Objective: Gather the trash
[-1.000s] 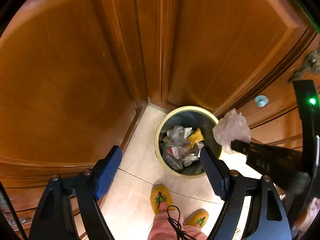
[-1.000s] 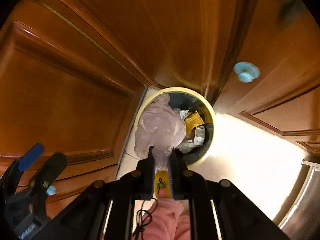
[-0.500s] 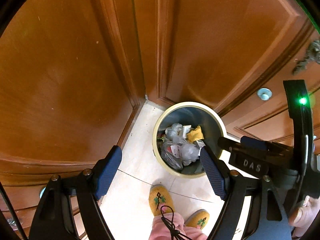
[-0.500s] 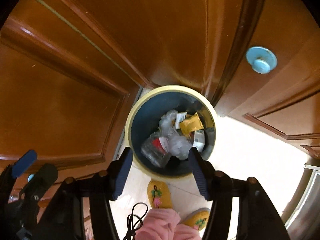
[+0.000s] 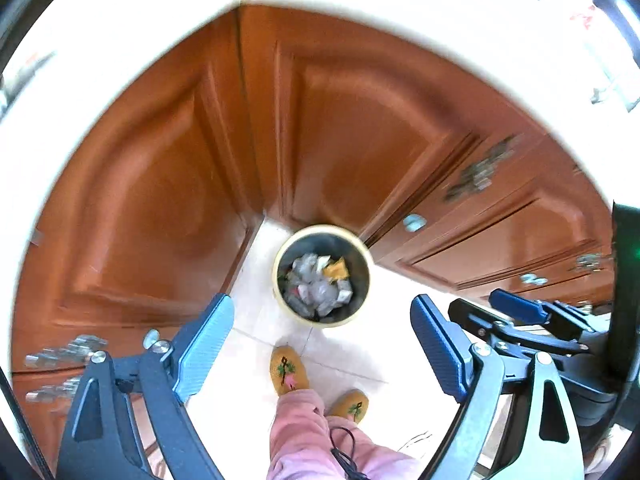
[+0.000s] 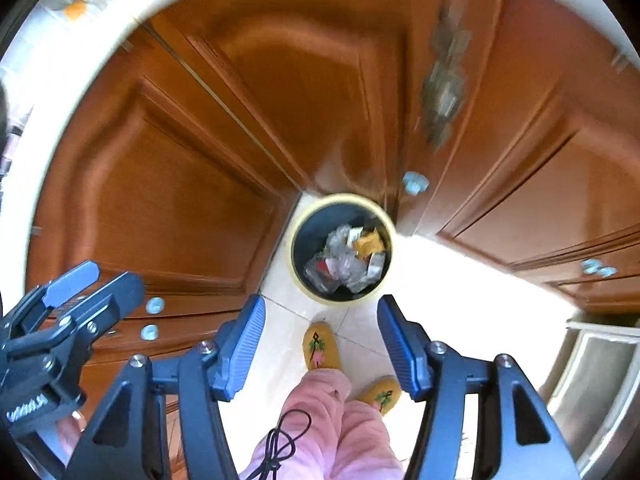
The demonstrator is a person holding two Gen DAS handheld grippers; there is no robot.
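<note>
A round bin with a pale yellow rim (image 5: pixel 280 248) (image 6: pixel 298 216) stands on the floor in the corner of the wooden cabinets. It holds crumpled clear plastic (image 5: pixel 316 288) (image 6: pixel 344 256), a yellow wrapper and paper scraps. My left gripper (image 5: pixel 320 344) is open and empty, high above the bin. My right gripper (image 6: pixel 322 340) is open and empty, also high above the bin. Each gripper shows at the edge of the other's view, the right one in the left wrist view (image 5: pixel 520 316), the left one in the right wrist view (image 6: pixel 76 284).
Brown wooden cabinet doors (image 5: pixel 152 200) (image 6: pixel 168 184) with metal handles surround the bin. A white countertop edge (image 5: pixel 360 8) curves above. The person's pink trousers (image 5: pixel 312 436) and yellow slippers (image 6: pixel 320 346) are on the pale tiled floor below. A steel appliance (image 6: pixel 600 380) is at the right.
One second ago my right gripper was shut on a crumpled plastic bag over the bin. It opened, the bag dropped in, and both grippers have risen well away from the bin.
</note>
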